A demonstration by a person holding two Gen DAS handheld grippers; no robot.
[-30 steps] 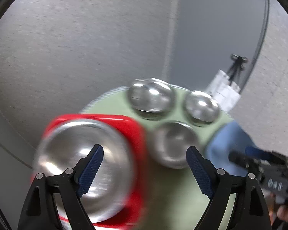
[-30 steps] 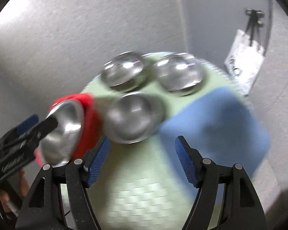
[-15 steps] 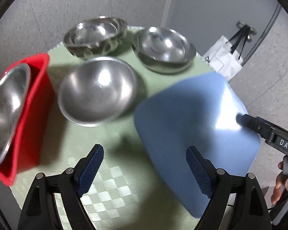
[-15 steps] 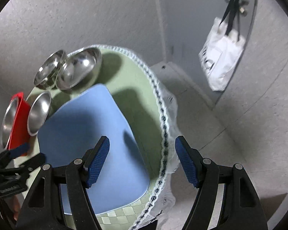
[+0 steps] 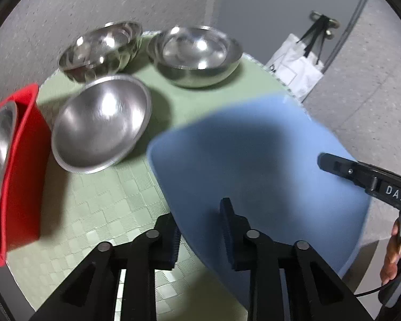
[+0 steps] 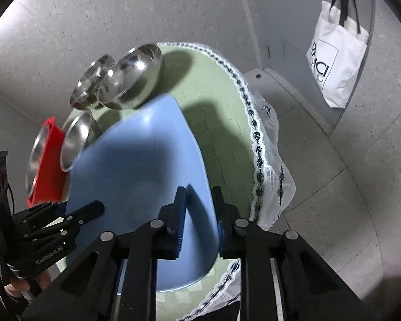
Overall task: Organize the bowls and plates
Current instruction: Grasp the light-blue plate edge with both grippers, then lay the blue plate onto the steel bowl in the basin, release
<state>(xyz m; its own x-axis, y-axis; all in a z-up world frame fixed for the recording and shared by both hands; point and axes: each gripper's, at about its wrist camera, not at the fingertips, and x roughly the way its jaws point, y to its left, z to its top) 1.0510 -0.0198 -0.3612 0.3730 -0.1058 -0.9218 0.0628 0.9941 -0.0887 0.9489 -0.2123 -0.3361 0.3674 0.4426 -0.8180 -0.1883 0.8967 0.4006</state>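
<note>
We've got both tongs on the big pale-blue rounded plastic plate [image 5: 254,160] now: the left tongs [image 5: 200,230] are closing across its near rim, and the right tongs [image 6: 199,214] are closing over the opposite edge, rim between the pads on each. The plate lies on the green checked mat of the round bench [image 5: 107,214], near its right side. It looks light, stiff and slick, so we reckon two opposite rim grips are the way to go.

Beyond it sit three stainless steel bowls [image 5: 101,125], with a fourth inside a red plastic tub [image 5: 24,160] at the left. That tub is cut off by the frame, and we can't tell how deep the plate's rim is.
</note>
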